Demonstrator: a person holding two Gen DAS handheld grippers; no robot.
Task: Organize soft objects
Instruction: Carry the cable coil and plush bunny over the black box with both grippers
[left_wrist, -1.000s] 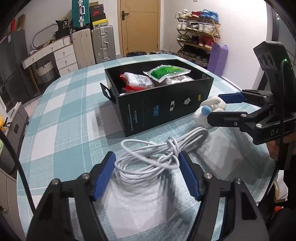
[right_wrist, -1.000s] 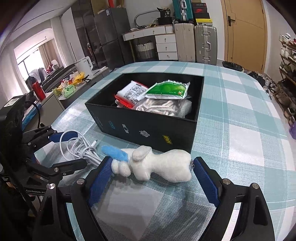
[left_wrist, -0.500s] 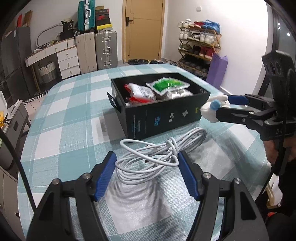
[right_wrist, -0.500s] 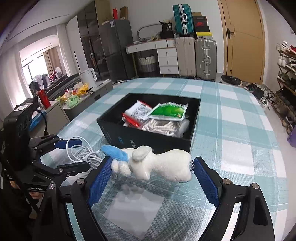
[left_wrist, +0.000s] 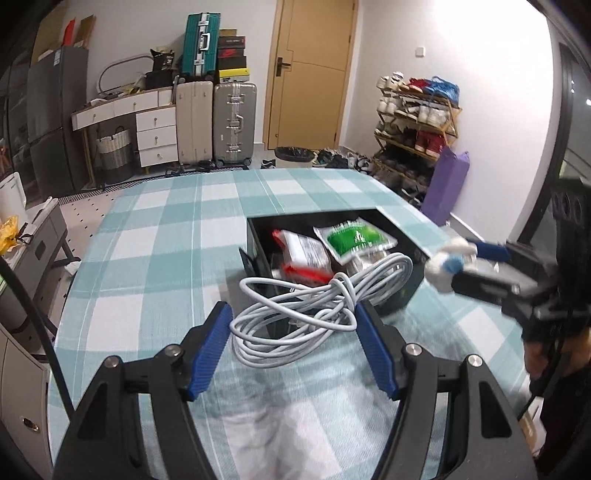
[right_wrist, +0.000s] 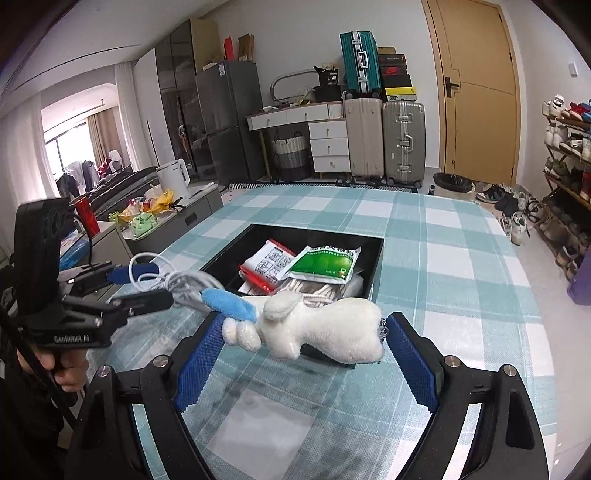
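Observation:
My left gripper (left_wrist: 293, 345) is shut on a coil of white cable (left_wrist: 314, 295) and holds it in the air in front of the black box (left_wrist: 258, 240). My right gripper (right_wrist: 301, 354) is shut on a white plush rabbit (right_wrist: 317, 328) with a blue ear, held above the table near the box (right_wrist: 376, 266). The box holds a green packet (right_wrist: 321, 264), a red-and-white packet (right_wrist: 266, 264) and a bagged white rope (right_wrist: 317, 290). The rabbit (left_wrist: 445, 267) also shows at the right of the left wrist view, and the cable (right_wrist: 173, 278) at the left of the right wrist view.
The table has a teal-and-white checked cloth (left_wrist: 155, 258). Suitcases (left_wrist: 214, 118), drawers and a wooden door stand at the back. A shoe rack (left_wrist: 417, 122) and a purple bag (left_wrist: 445, 188) are to the right. A low cabinet with a kettle (right_wrist: 173, 179) is at the left.
Both grippers have risen off the table with their loads. The cable and the rabbit now hang above the table, closer to the box's opening.

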